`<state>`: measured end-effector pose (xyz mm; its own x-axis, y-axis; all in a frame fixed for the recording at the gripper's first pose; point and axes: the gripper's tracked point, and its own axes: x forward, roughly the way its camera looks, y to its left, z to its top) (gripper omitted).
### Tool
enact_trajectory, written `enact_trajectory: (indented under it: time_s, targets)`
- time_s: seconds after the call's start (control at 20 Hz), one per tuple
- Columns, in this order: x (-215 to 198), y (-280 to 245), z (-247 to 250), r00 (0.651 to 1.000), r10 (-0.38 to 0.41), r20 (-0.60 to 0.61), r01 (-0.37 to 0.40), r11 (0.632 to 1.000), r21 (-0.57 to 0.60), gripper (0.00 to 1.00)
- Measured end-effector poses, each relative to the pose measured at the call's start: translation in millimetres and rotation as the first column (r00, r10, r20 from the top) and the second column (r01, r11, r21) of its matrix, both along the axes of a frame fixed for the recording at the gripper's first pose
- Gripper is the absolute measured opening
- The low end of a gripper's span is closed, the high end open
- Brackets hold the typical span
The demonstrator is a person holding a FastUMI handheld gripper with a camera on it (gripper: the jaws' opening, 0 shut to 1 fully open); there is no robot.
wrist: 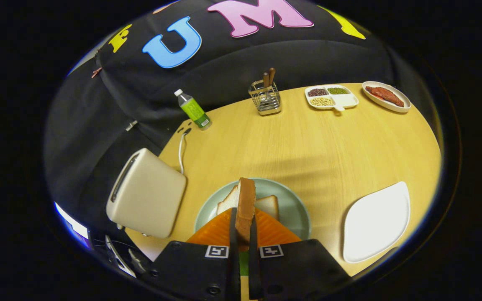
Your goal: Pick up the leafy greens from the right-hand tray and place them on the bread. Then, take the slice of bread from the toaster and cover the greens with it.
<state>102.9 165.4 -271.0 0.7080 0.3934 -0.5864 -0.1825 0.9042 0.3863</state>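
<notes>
Wooden table fills the booth. We see our gripper pinching a bread slice on edge between both fingers, its long axis pointing away from us, poised above the plate where another slice lies, seemingly ready to cover greens. Beside it stands the toaster; the right-hand tray sits bare.

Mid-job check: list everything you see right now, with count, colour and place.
held bread slice: 1, brown crust, on edge between the fingers
bread on plate: white slices, count unclear, beneath held slice
plate: 1, pale green, just ahead of fingers
toaster: 1, cream, left of plate
white tray: 1, right of plate
bottle: 1, green, beyond toaster
utensil rack: 1, wire, table's far edge
divided dish: 1, white, beside rack
sausage plate: 1, white, far right
table: 1, wood
gripper: 1, shut on the slice
</notes>
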Motion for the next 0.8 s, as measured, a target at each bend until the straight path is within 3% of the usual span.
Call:
enact_trajectory:
  time_s: [0.1,0.2,0.25,0.3,0.45,0.55,0.8]
  targets:
    - [1,-5,-9,1.000,-0.012,-0.010,0.012,1.000,-0.026,0.16]
    - [3,-15,-17,0.999,-0.033,-0.010,0.032,0.997,-0.071,0.29]
    - [4,-20,-20,0.999,-0.039,-0.014,0.037,0.995,-0.095,0.45]
    - [5,-24,-23,0.999,-0.050,-0.013,0.048,0.991,-0.123,0.49]
    - [-2,-25,-24,0.999,-0.031,-0.011,0.028,0.984,-0.174,0.89]
    - [-4,-29,-11,0.999,-0.014,0.029,0.021,0.973,-0.231,1.00]
    - [-4,-34,56,0.985,0.005,0.173,0.050,0.949,-0.311,0.99]
